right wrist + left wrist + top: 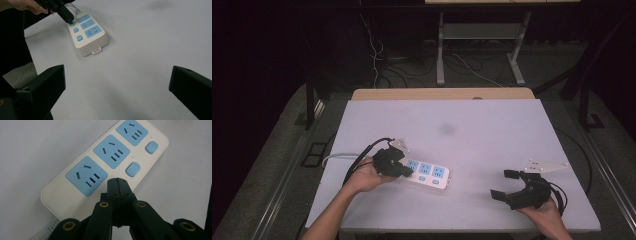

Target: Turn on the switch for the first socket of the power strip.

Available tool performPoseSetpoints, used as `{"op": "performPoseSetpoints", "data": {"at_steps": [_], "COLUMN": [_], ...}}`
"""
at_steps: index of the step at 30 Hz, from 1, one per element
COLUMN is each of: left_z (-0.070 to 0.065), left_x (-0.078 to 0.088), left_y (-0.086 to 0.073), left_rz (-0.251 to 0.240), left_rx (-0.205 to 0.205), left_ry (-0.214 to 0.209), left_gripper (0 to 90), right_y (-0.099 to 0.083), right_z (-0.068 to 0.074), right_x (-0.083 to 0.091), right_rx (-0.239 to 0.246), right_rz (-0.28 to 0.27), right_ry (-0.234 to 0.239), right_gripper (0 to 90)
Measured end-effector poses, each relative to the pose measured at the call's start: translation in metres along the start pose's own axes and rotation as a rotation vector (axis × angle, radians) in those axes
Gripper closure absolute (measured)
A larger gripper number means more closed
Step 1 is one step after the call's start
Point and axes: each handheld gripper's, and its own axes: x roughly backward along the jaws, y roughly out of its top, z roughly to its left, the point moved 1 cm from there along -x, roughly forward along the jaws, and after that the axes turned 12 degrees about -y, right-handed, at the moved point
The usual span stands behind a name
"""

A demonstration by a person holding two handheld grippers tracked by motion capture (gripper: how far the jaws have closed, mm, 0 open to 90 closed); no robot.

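1. the white power strip (426,173) lies flat on the worktop (492,130), left of centre, with three blue socket faces and a row of blue switch buttons along one long edge.
2. the left gripper (117,183) has its jaws pressed fully together, with nothing between them. its tip sits over the button nearest the cord end (72,23); contact cannot be confirmed.
3. the right gripper (509,183) rests well apart from the strip, near the right front of the worktop, jaws spread wide and empty.
4. judged step: pressing a socket switch with the closed tip.
5. next move, as judged: a short straight push down on the button, tip centred; the light strip may slide.
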Motion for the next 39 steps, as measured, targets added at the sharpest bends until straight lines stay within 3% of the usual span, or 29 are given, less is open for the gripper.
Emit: {"op": "performPoseSetpoints", "data": {"at_steps": [14,21,28,39], "left_z": [0.0001,0.0029,0.0040,0.0054], "left_x": [-0.0031,-0.0046,-0.0068,-0.0072], "left_y": [0.0001,-0.0014,-0.0037,-0.0065], "left_rz": [-0.007,-0.034,-0.049,-0.075], "left_rx": [0.001,0.028,0.029,0.051], "left_ry": [0.014,0.006,-0.024,-0.023], "left_gripper": [89.5,89.7,89.9,89.9], "right_y": [-0.0002,-0.0004,-0.0011,-0.0015], "right_z": [0.0009,0.0021,0.0029,0.0008], "right_x": [0.0004,0.0004,0.0029,0.0081], "right_rx": [0.003,0.007,0.008,0.002], "right_rz": [0.000,0.001,-0.005,-0.023], "right_ry": [0.003,0.006,0.008,0.007], "right_gripper": [0.3,0.3,0.3,0.3]}}
